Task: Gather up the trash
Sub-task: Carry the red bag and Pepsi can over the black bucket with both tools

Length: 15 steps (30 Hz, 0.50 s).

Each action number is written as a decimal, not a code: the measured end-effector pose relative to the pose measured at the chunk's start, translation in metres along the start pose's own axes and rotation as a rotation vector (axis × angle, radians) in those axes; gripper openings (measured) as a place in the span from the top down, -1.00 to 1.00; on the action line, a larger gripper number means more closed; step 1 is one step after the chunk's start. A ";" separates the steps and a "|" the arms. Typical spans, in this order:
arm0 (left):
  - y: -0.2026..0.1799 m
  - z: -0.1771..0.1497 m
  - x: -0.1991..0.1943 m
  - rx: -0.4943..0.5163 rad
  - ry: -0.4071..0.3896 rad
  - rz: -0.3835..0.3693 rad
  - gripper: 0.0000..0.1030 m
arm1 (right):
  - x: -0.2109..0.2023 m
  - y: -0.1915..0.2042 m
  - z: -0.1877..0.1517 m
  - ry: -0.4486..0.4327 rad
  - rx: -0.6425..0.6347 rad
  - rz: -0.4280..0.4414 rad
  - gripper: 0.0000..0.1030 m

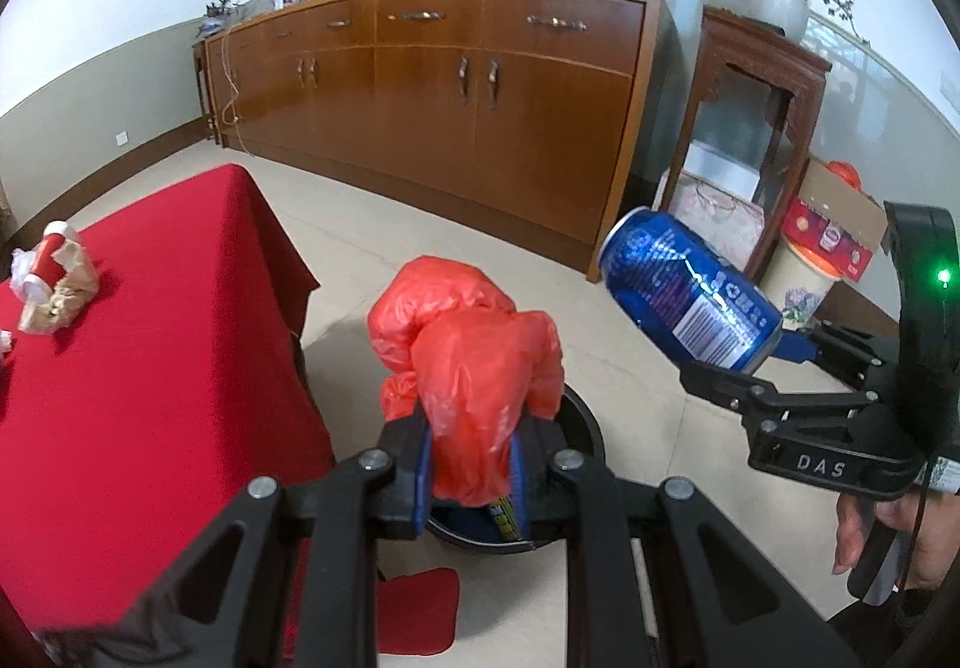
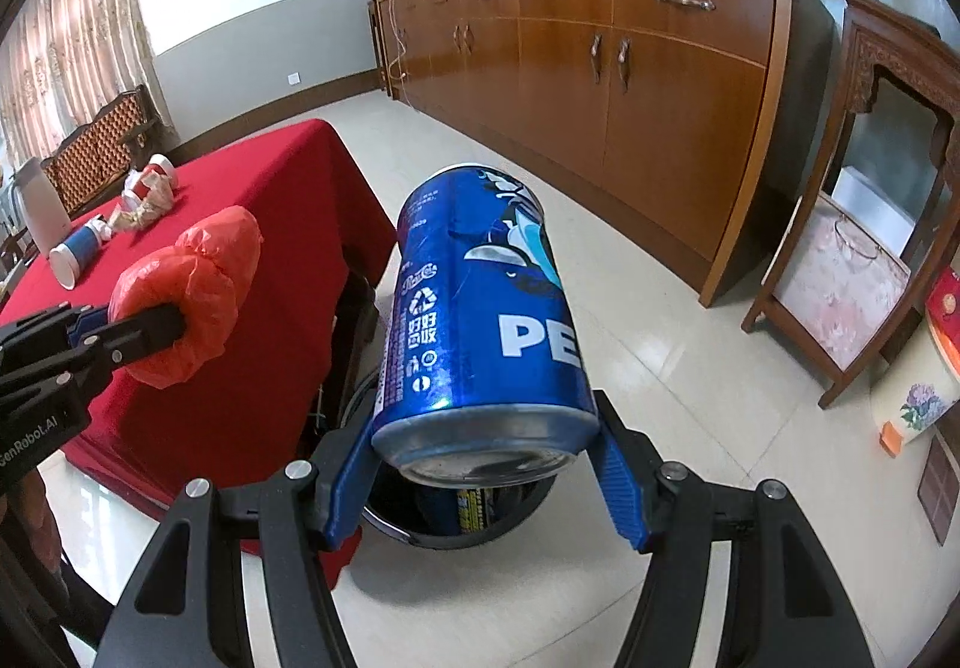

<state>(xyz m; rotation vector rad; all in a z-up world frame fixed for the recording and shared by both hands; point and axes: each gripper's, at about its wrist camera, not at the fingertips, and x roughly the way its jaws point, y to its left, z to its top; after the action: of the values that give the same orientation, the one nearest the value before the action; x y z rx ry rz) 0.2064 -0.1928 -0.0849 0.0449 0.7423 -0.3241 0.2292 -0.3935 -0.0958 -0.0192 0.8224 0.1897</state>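
Observation:
My left gripper [image 1: 471, 464] is shut on a crumpled red plastic bag [image 1: 468, 362] and holds it above a black round trash bin [image 1: 582, 416] on the floor. The bag also shows in the right wrist view [image 2: 186, 302]. My right gripper [image 2: 486, 482] is shut on a blue Pepsi can [image 2: 480, 320], lying on its side over the same bin [image 2: 456, 536]. The can shows at the right of the left wrist view [image 1: 690, 290]. The bin holds a dark item with a yellow label. More trash, paper cups and crumpled paper [image 1: 54, 278], lies on the red table [image 1: 150, 398].
The red-clothed table [image 2: 270, 248] stands just left of the bin. A long wooden sideboard [image 1: 450, 80] runs along the back wall. A carved wooden stand [image 2: 870, 224] and a cardboard box [image 1: 834, 236] are at the right. A white thermos [image 2: 36, 212] stands on the table.

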 end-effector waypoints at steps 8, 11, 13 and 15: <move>-0.011 -0.005 0.044 0.004 0.075 0.011 0.59 | 0.038 -0.009 -0.018 0.077 -0.043 0.014 -0.30; -0.010 -0.012 0.057 -0.007 0.102 0.023 0.59 | 0.055 -0.010 -0.023 0.105 -0.056 0.029 -0.30; -0.009 -0.018 0.065 -0.019 0.123 0.029 0.58 | 0.068 -0.008 -0.025 0.126 -0.069 0.043 -0.30; -0.009 -0.024 0.074 -0.025 0.143 0.032 0.58 | 0.082 -0.006 -0.029 0.152 -0.087 0.058 -0.30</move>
<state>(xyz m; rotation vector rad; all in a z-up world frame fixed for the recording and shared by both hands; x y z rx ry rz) 0.2386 -0.2180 -0.1511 0.0570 0.8860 -0.2837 0.2636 -0.3887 -0.1760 -0.0924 0.9661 0.2816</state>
